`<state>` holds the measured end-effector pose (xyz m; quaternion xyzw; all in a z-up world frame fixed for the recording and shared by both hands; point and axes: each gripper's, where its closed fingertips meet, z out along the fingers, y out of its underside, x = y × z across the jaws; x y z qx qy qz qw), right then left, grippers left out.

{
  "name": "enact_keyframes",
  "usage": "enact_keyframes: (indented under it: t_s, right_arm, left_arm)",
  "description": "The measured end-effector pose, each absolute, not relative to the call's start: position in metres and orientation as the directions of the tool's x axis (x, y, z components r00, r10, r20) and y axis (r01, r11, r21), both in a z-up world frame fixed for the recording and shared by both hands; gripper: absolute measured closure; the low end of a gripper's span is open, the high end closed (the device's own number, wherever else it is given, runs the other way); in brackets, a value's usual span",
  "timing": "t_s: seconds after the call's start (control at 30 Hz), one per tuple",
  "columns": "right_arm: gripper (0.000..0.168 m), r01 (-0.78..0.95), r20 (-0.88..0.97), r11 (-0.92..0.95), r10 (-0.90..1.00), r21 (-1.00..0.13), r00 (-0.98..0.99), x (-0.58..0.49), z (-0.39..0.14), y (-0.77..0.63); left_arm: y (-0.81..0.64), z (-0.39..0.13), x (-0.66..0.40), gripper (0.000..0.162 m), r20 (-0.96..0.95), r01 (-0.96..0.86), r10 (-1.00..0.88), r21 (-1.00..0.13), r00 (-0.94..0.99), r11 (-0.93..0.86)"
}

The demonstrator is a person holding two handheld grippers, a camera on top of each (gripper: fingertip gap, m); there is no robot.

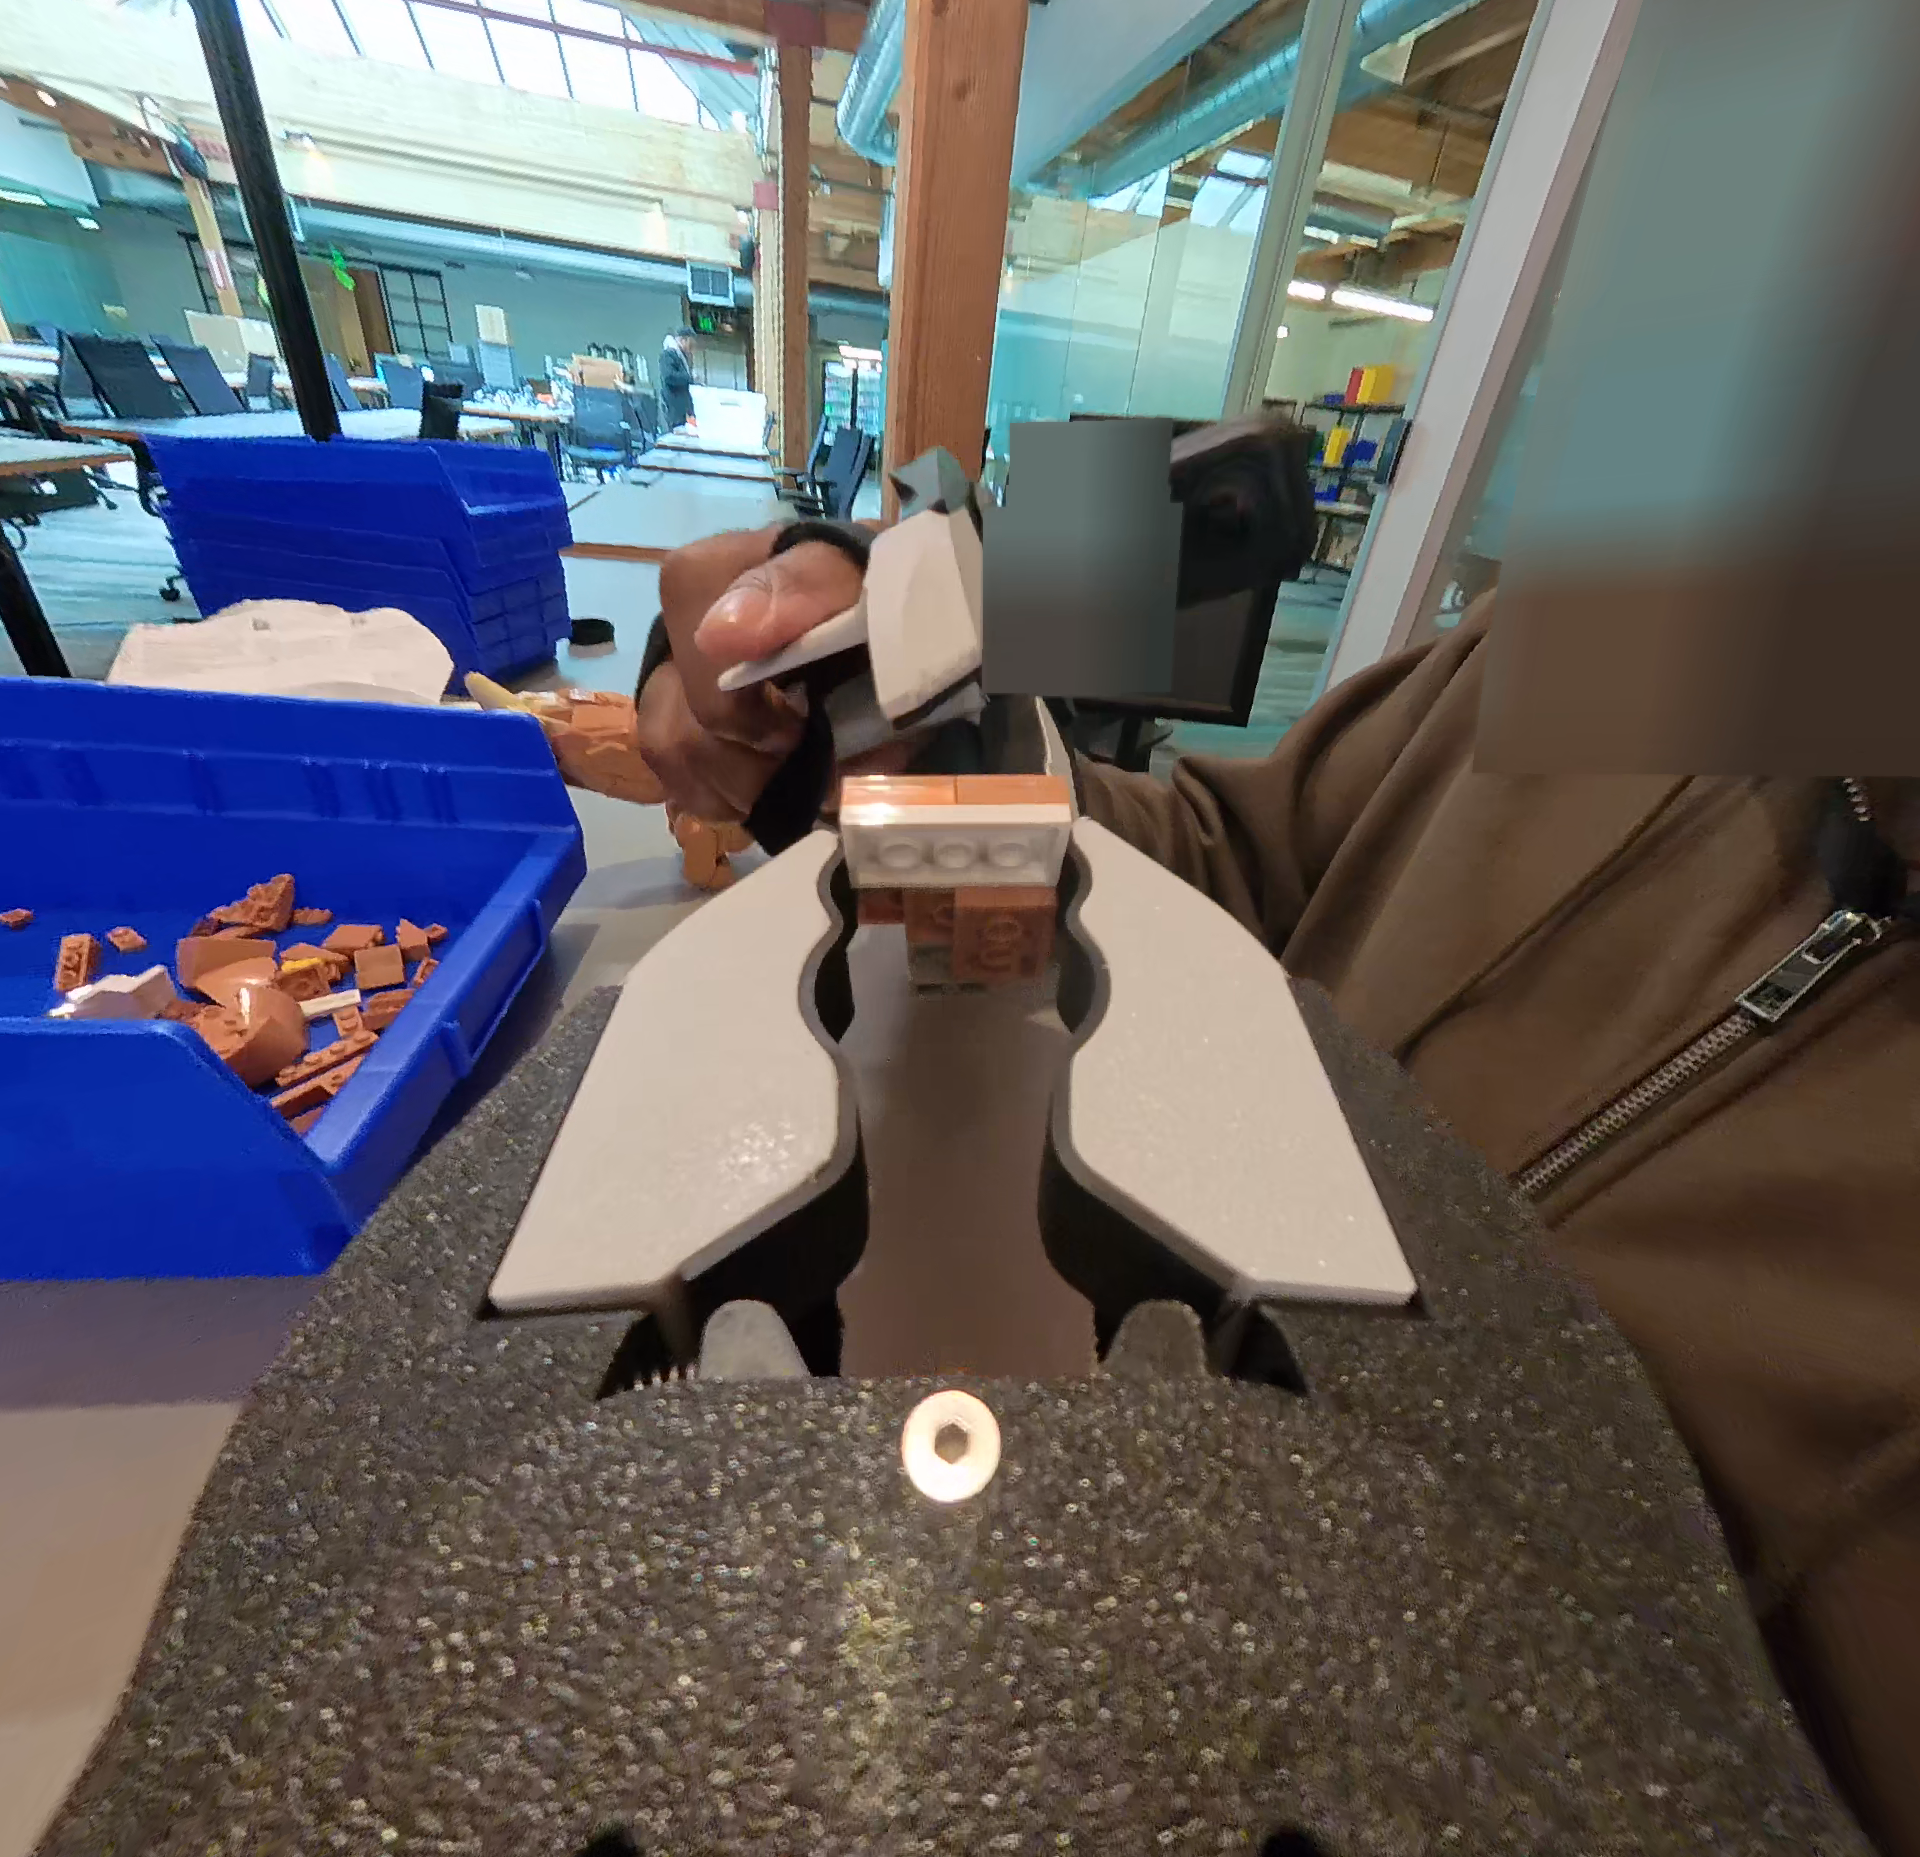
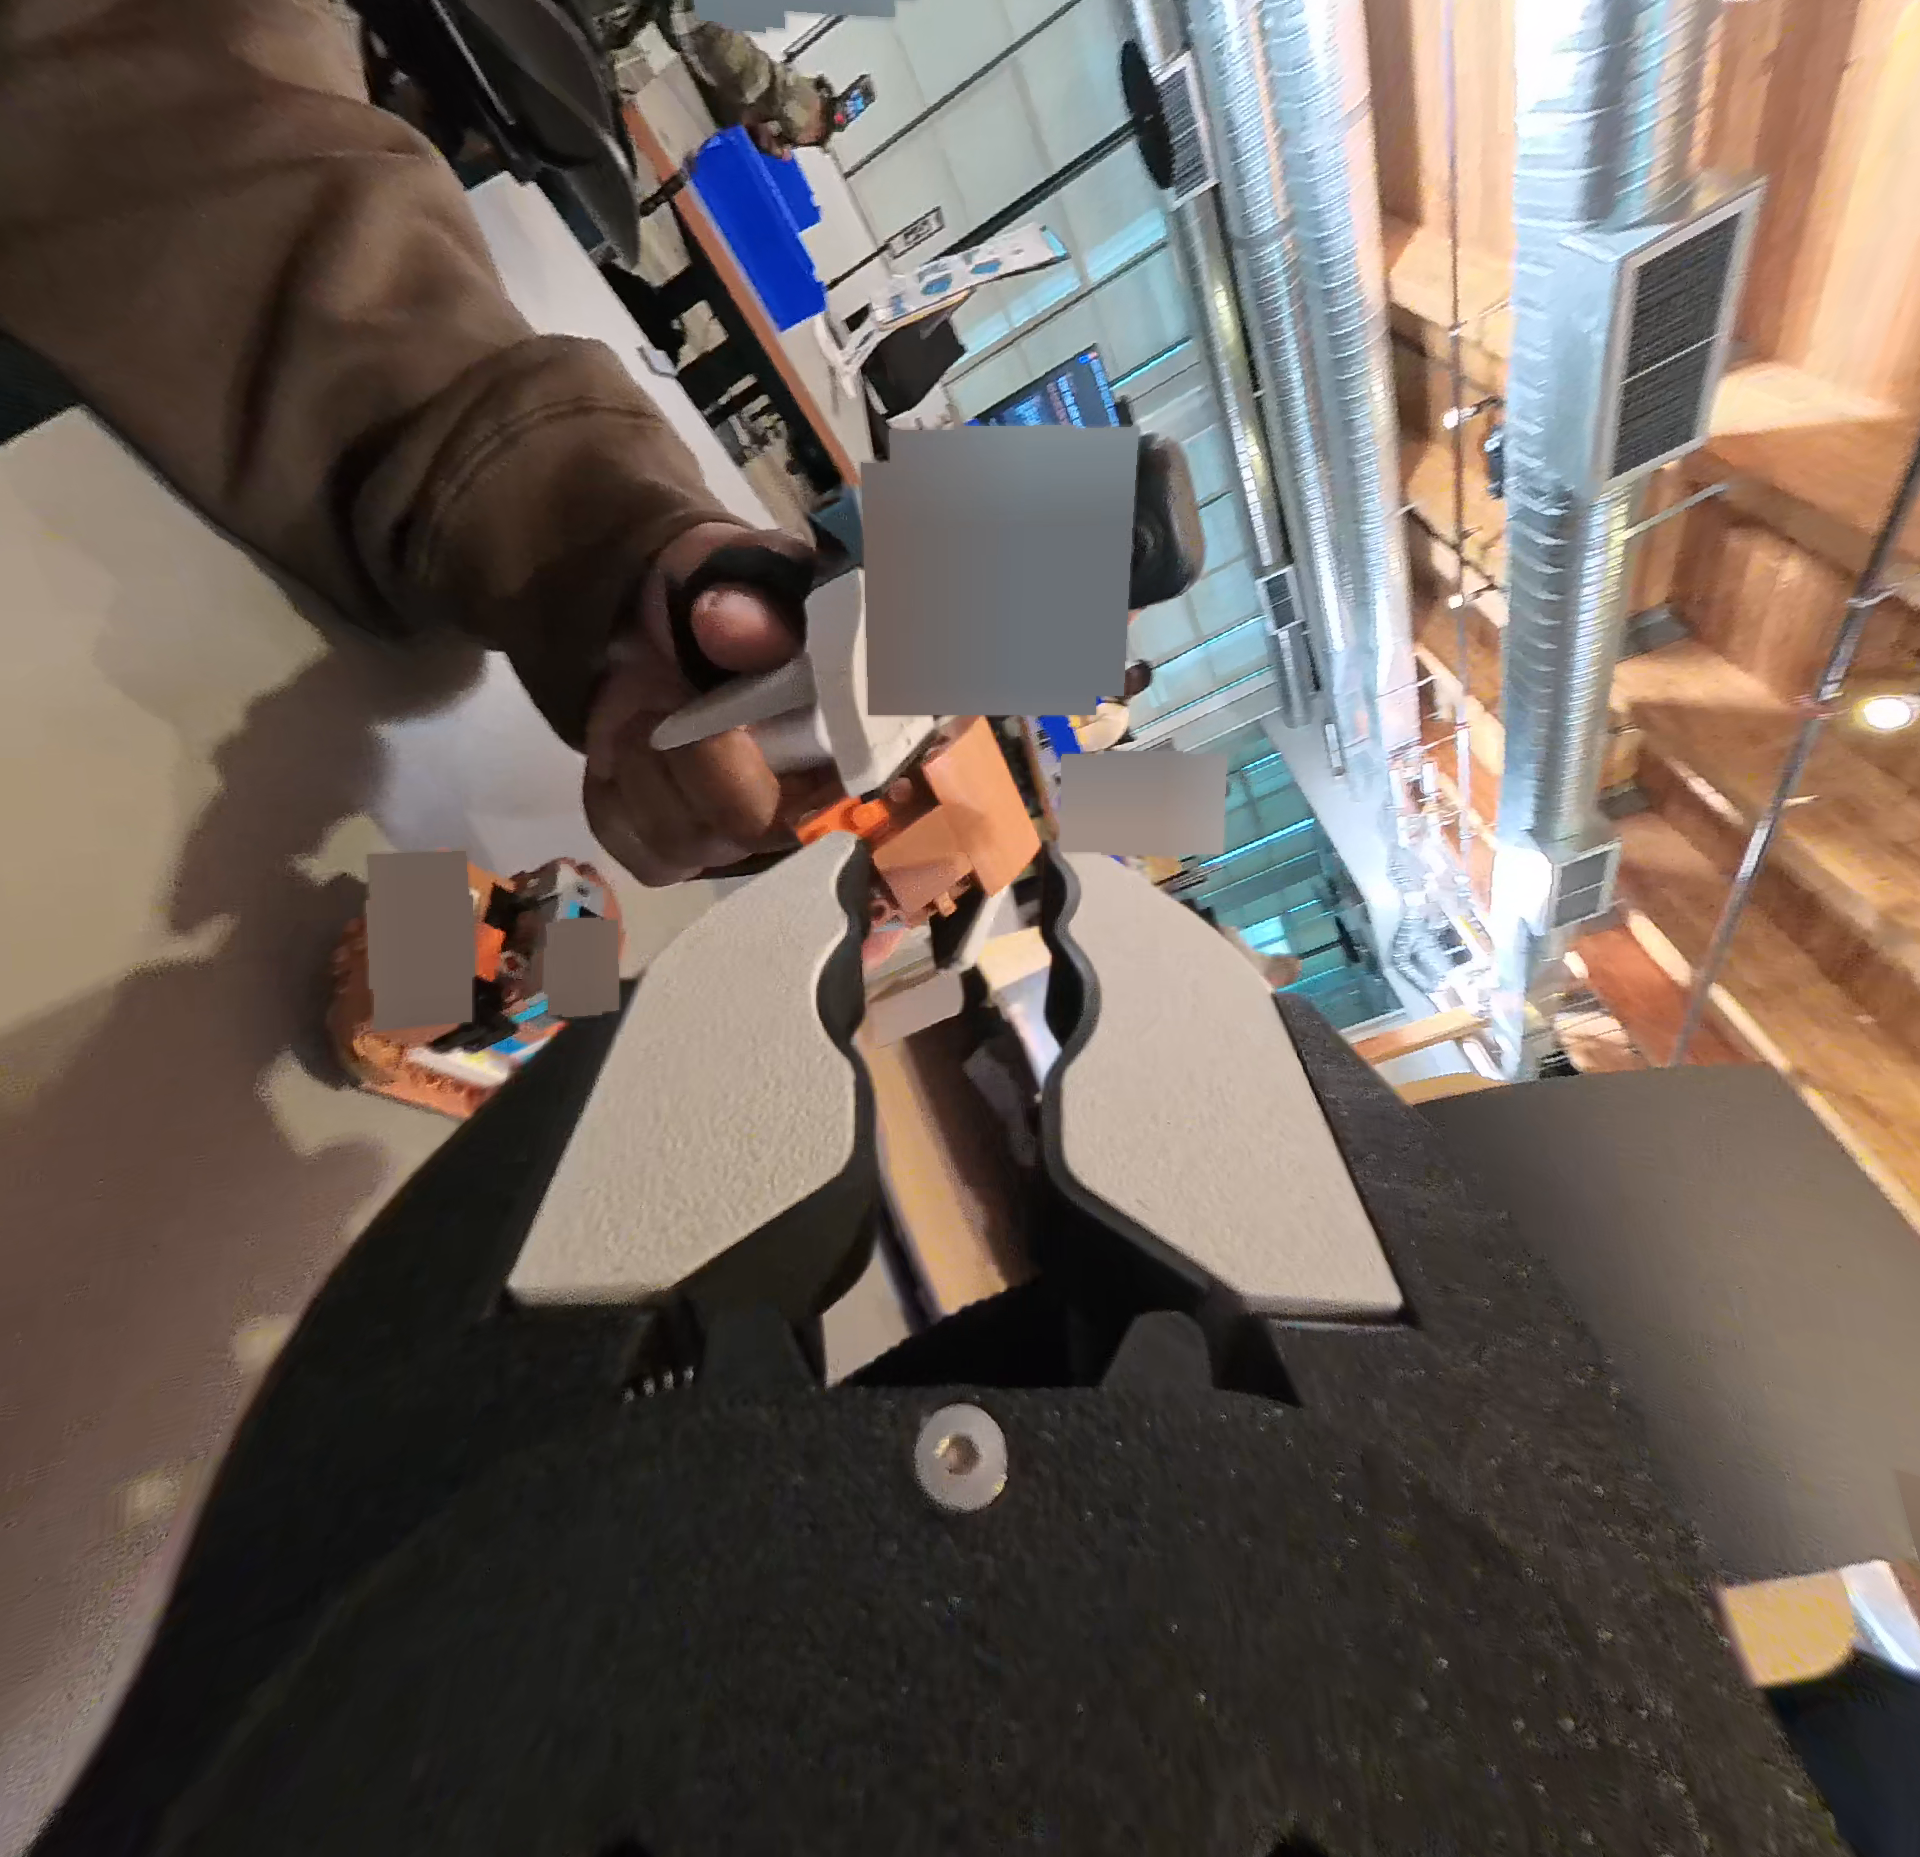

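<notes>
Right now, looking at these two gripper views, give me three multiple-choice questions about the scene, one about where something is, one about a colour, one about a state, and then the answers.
1. Where do the loose brown brick pieces lie?
A. in the open blue bin to the left of the left gripper
B. on the floor
C. on a chair

2. What colour is the studded plate on the brick assembly between the left gripper's fingers?
A. green
B. white
C. black

3. How does the left gripper stand?
A. wide open and empty
B. closed on the brick assembly
C. out of view

Answers:
1 A, the pieces lie on the bin's floor in the left wrist view.
2 B, its three studs show pale against brown bricks.
3 B, both fingertips press the assembly's sides.

The right gripper also meets a brown and orange brick piece; whether it grips is unclear.
</notes>
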<state>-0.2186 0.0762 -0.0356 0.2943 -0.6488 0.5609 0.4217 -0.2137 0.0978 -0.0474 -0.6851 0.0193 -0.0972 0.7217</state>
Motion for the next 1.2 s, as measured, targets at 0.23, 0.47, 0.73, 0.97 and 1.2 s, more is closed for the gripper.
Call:
enact_keyframes:
  t_s: [0.23, 0.47, 0.73, 0.97, 1.2]
  right_arm:
    - [0.164, -0.888, 0.905, 0.174, 0.107, -0.426, -0.413, -0.211, -0.034, 0.072]
    - [0.165, -0.901, 0.92, 0.191, 0.11, -0.39, -0.375, -0.209, -0.032, 0.073]
    - [0.166, -0.873, 0.877, 0.136, 0.182, -0.469, -0.444, -0.209, -0.017, 0.077]
    - [0.167, -0.849, 0.859, 0.152, 0.176, -0.507, -0.481, -0.215, -0.019, 0.078]
    - [0.167, -0.653, 0.764, 0.402, 0.412, -0.641, -0.497, -0.302, -0.015, 0.112]
  left_arm:
    - [0.094, -0.035, -0.213, 0.125, 0.089, 0.109, -0.166, -0.987, 0.982, 0.115]
    - [0.095, -0.033, -0.211, 0.125, 0.092, 0.115, -0.174, -0.985, 0.981, 0.127]
    - [0.094, -0.031, -0.209, 0.125, 0.078, 0.107, -0.189, -0.983, 0.979, 0.15]
    - [0.111, -0.048, -0.201, 0.125, 0.051, 0.067, -0.197, -0.995, 0.979, 0.074]
    - [0.094, -0.036, -0.223, 0.126, 0.07, 0.085, -0.111, -0.987, 0.991, 0.14]
